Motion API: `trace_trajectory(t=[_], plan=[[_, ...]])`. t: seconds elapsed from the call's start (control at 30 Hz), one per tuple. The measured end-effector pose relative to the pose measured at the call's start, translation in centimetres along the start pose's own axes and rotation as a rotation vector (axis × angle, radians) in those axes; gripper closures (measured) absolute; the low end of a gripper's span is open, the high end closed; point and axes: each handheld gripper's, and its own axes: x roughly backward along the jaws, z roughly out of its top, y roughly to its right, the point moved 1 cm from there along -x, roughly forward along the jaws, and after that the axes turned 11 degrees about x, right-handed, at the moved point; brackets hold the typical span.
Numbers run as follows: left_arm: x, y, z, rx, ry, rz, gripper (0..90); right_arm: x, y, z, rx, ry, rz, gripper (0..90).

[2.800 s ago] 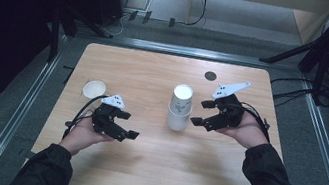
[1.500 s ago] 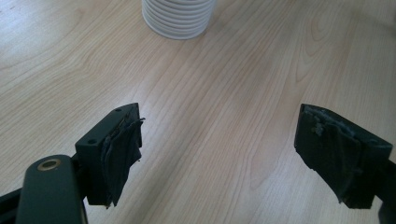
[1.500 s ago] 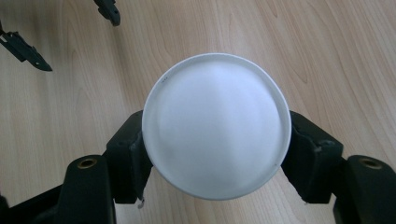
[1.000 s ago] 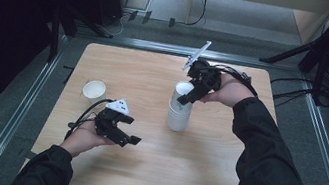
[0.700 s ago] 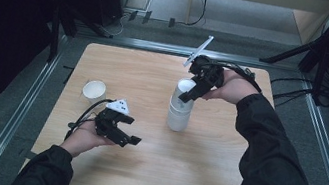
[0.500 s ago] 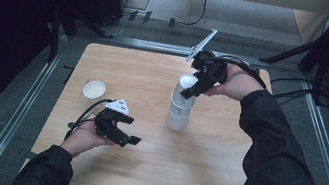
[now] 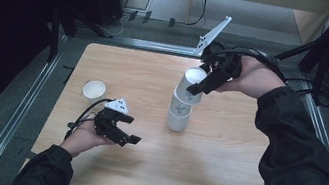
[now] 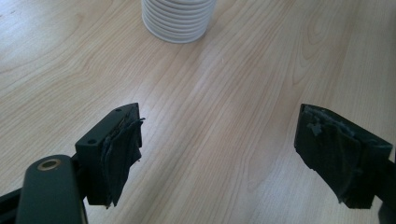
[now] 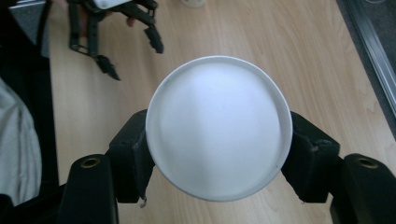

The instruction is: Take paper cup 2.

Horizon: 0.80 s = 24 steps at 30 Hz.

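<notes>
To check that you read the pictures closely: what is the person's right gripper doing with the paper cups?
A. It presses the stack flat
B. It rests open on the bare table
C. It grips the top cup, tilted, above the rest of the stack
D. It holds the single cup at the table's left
C: the right gripper clamps the top cup on both sides, tilted above the stack.

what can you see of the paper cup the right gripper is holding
The top paper cup is white with a rolled rim, faint blue-green marks on its side and a plain white inside. It looks empty. It is tilted, its mouth leaning toward the right gripper, whose jaws, which have just been closing, clamp its two sides below the rim. Its base sits over the stack of cups on the wooden table; whether it has fully cleared the stack is unclear.
</notes>
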Motion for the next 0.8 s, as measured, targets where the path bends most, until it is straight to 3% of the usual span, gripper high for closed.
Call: trace_trajectory(t=[0.13,0.23,0.3,0.8], plan=[[0.0,0.0,0.0,0.004,0.006,0.000,15.3,0.2,-1.6,-0.1,0.025,0.018,0.016,34.0],[-0.1,0.1,0.0,0.002,0.006,0.001,15.3,-0.5,-2.6,-0.7,0.029,0.017,0.035,34.0],[-0.1,0.1,0.0,0.004,0.005,-0.001,15.3,-1.3,-3.4,-1.3,0.034,0.053,0.068,34.2],[-0.1,0.2,0.1,-0.003,0.011,-0.013,15.3,-5.6,-6.4,-5.7,0.007,0.150,0.079,34.5]])
